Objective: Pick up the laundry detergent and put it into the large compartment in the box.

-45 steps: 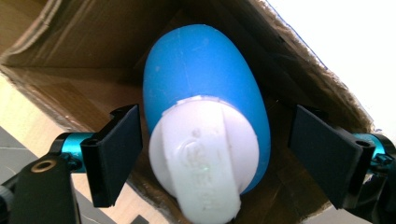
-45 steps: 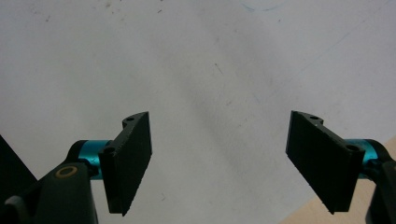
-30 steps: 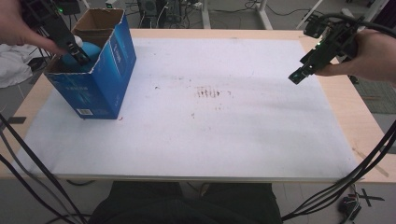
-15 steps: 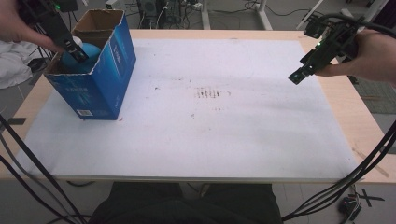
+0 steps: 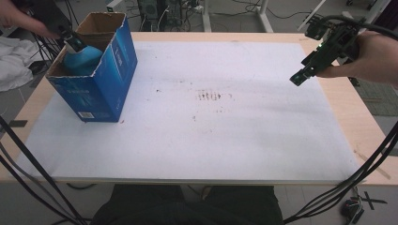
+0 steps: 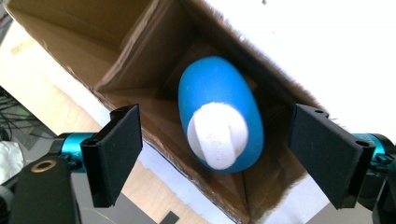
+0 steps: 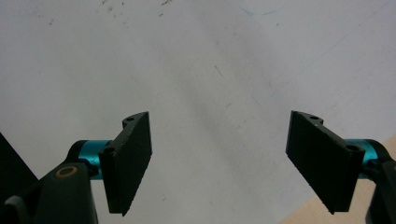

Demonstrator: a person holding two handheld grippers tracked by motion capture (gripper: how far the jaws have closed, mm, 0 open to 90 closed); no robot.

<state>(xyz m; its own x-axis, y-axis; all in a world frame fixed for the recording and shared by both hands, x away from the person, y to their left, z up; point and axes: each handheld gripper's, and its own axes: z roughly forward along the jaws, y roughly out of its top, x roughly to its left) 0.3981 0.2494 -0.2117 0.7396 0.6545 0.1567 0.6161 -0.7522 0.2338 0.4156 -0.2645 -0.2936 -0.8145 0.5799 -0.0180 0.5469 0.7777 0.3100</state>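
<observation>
While the left tool (image 5: 70,41) hangs over the blue box (image 5: 101,89) at upper left of the high view, the blue bottle (image 5: 82,61) sits inside it, top poking up above the rim. Box stands on the white-covered surface (image 5: 225,122), left side. Right tool (image 5: 307,71) is held up at upper right, well apart from box, probably parked out of the way.

Left gripper view: tool (image 6: 217,151) looks straight down into the open box (image 6: 135,60), jaws spread wide either side of the bottle (image 6: 219,100), touching nothing. Bottle stands upright, white cap (image 6: 217,135) facing camera, in the centre of frame, tucked against an inner cardboard fold. Spread looks wide enough for either a release or a fresh grab; can't say which.

Right gripper view: tool (image 7: 219,158) jaws spread, empty, pointing at bare white surface (image 7: 210,70) with faint scuffs; a wood edge shows at lower right corner.
</observation>
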